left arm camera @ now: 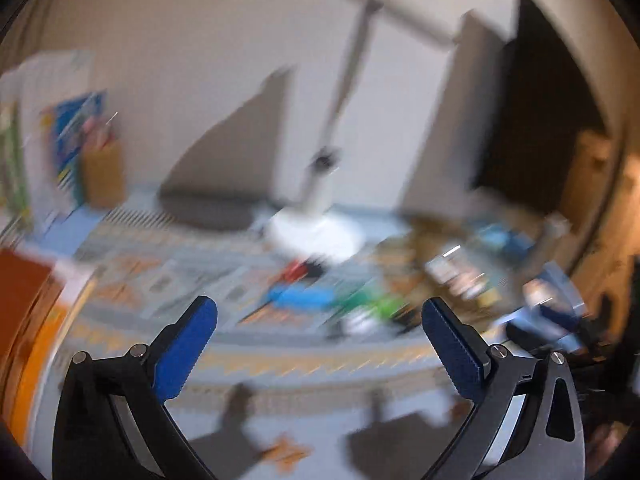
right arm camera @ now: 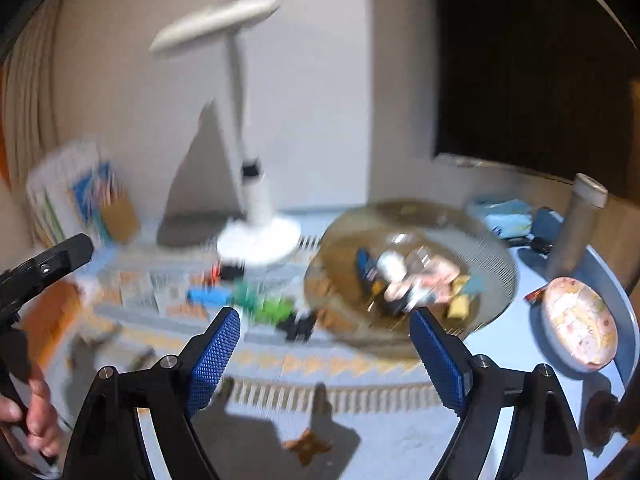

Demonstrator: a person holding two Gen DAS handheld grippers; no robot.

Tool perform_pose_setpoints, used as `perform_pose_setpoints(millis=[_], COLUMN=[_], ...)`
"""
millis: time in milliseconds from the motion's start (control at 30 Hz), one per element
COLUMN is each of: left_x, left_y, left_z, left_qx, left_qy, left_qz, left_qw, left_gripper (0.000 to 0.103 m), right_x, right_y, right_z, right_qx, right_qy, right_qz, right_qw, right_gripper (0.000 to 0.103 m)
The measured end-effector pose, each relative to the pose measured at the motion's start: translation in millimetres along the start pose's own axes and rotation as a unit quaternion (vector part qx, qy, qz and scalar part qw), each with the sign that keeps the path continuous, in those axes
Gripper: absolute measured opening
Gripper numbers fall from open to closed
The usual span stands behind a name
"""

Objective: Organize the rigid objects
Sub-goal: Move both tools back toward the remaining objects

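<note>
Right wrist view: the right tool [right arm camera: 324, 344] hangs spread, nothing between its pads, above the patterned cloth on the desk [right arm camera: 624, 304]. One glass bowl [right arm camera: 496, 256] of small items sits toward the right edge; one round tin [right arm camera: 578, 324] lies near it. One white lamp [right arm camera: 256, 216] stands at the back. Blurred blue and green pieces [right arm camera: 240, 300] lie mid-desk. The left tool [left arm camera: 320, 340] is likewise spread and empty.

Motion blur smeared the small blue, green and red pieces [left arm camera: 320, 300] mid-desk; bowl contents [right arm camera: 412, 280] unidentifiable; person's hand [right arm camera: 36, 416] cut off.
</note>
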State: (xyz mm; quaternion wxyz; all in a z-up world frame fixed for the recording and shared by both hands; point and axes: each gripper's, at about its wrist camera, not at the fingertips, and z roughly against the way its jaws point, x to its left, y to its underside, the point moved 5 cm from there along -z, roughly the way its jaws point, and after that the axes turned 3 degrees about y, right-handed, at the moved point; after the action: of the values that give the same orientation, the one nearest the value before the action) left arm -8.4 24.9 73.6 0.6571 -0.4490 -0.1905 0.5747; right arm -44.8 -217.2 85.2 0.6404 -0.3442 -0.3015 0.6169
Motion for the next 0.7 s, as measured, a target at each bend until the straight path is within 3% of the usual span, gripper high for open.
perform_pose_setpoints(millis=[200, 267, 333, 400, 700], left_x=[64.9, 72.0, 72.5, 71.1, 52.4], left_y=[46.8, 46.8, 45.6, 46.1, 54.1], left_z=[-26.1, -26.5, -23.2, -28.4, -33.1], left_qx=[0.035, 0.038, 0.025, 0.036, 0.053], left_qy=[-0.044, -0.027, -0.027, -0.022, -0.04], left_qz=[0.06, 0.085, 0.085, 0.085, 0.024], left_qw=[0.9966, 0.9953, 0.9957, 0.9955, 0.9975], left_gripper=[0.102, 0.102, 0.102, 0.102, 0.102], right_x=[17.8, 15.7, 13.2, 9.7, 7.1], right_y=[45.7, 53.3, 62.4, 63.0, 63.3], right_z=[-38.8, -47.1, -57.5, -66.4, -66.8], right_qx=[0.014, 0.022, 0.031, 0.054, 0.055], right_qy=[0.001, 0.003, 0.004, 0.004, 0.007], right_qz=[0.03, 0.029, 0.025, 0.014, 0.006], right_qw=[0.999, 0.999, 0.999, 0.998, 0.998], right_gripper=[0.086, 0.086, 0.089, 0.089, 0.095])
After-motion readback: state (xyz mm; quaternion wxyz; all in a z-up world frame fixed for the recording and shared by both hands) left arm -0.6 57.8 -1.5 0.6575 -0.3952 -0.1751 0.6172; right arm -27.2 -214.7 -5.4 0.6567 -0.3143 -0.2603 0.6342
